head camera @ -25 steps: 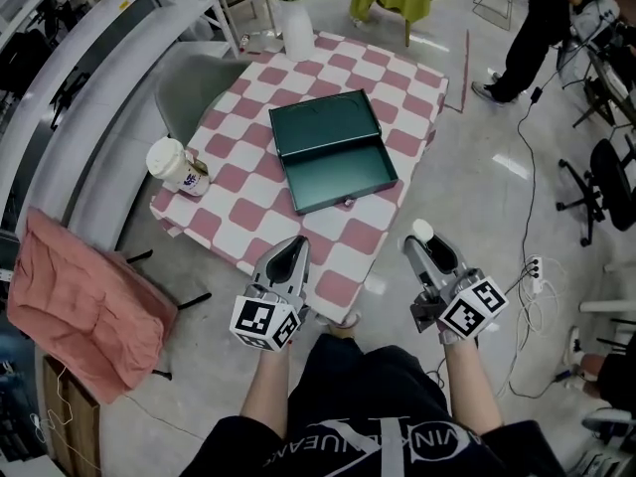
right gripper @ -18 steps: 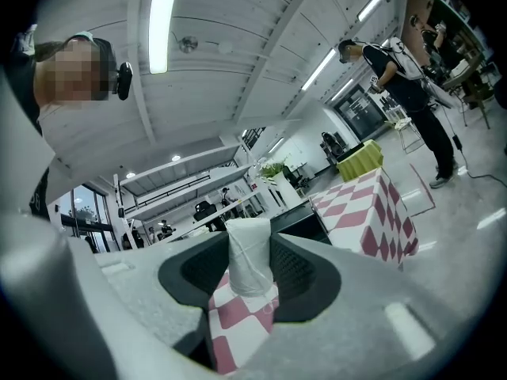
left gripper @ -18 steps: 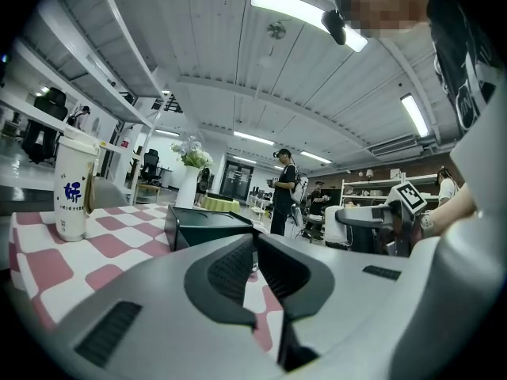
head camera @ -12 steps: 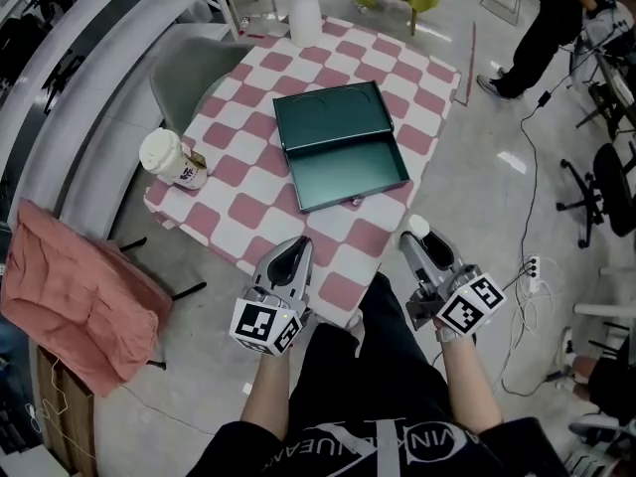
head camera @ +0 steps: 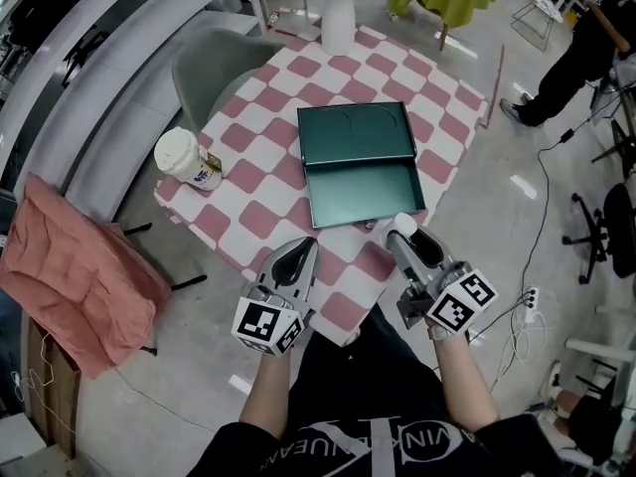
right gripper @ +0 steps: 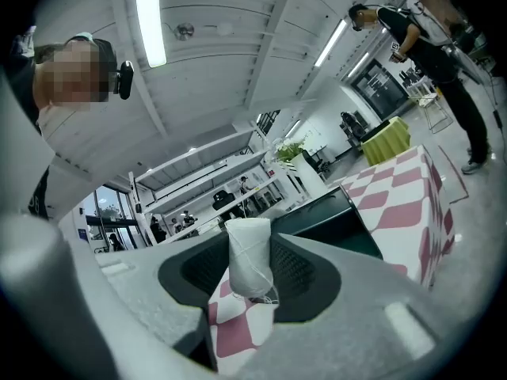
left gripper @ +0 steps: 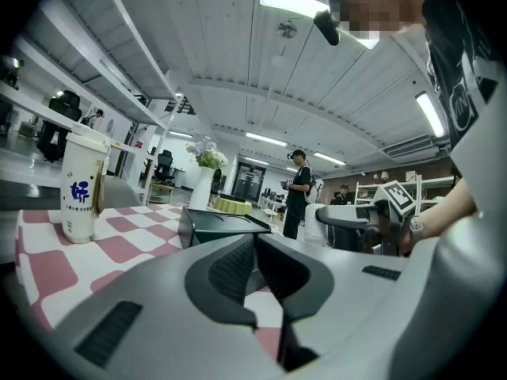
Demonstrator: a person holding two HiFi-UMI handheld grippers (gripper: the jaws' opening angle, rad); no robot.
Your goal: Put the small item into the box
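One small white roll [right gripper: 249, 256] is pinched between the jaws of the right gripper [head camera: 402, 238], with its long side running up and down in the right gripper view. It is right by the near edge of the open green box [head camera: 363, 195]. The box lies straight ahead of that gripper and farther from the left gripper [head camera: 298, 254], whose jaws are pressed together on nothing.

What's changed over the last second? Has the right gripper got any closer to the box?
Yes. The right gripper, shut on the white thread spool, has moved forward and leftward, from off the table's side to just short of the open green box's near right corner. Nothing was picked up or let go. The left gripper stays shut and empty; box, cup and vase are unmoved.
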